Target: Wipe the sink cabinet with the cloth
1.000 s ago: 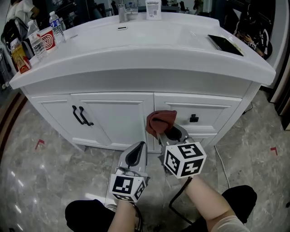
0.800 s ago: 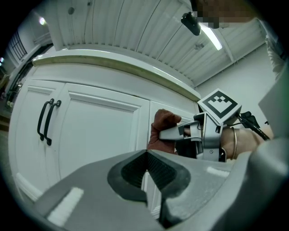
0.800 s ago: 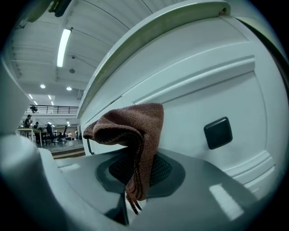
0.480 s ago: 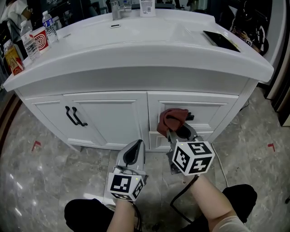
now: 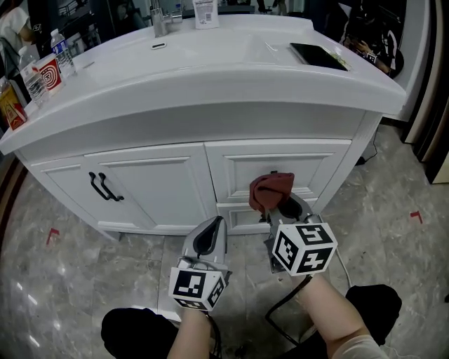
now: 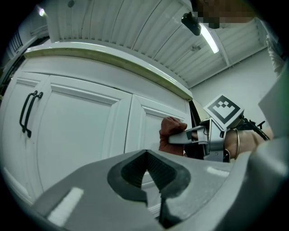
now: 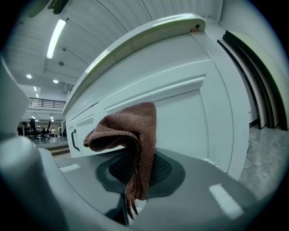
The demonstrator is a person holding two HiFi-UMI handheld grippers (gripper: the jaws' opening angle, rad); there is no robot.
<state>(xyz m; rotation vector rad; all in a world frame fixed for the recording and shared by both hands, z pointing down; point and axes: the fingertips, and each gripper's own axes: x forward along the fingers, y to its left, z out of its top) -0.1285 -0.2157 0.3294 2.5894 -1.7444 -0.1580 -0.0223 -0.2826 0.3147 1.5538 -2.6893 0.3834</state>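
Observation:
A brown cloth (image 5: 271,188) is bunched against the top drawer front of the white sink cabinet (image 5: 168,175), right of the centre stile. My right gripper (image 5: 281,207) is shut on the cloth, which droops over its jaws in the right gripper view, cloth (image 7: 132,135), right gripper (image 7: 135,182). My left gripper (image 5: 209,236) hangs lower and to the left, shut with nothing in it, short of the cabinet front. In the left gripper view its jaws (image 6: 151,180) point at the cabinet doors, with the cloth (image 6: 170,133) off to the right.
Two black handles (image 5: 102,187) sit on the left door. On the countertop (image 5: 210,66) stand bottles and a red cup (image 5: 49,70) at the left, a faucet (image 5: 160,21) at the back and a dark flat object (image 5: 317,56) at the right. Marble floor (image 5: 56,280) lies below.
My right gripper has carried the cloth rightward along the drawer front, from near the centre stile to the middle of the drawer. The left gripper has stayed put.

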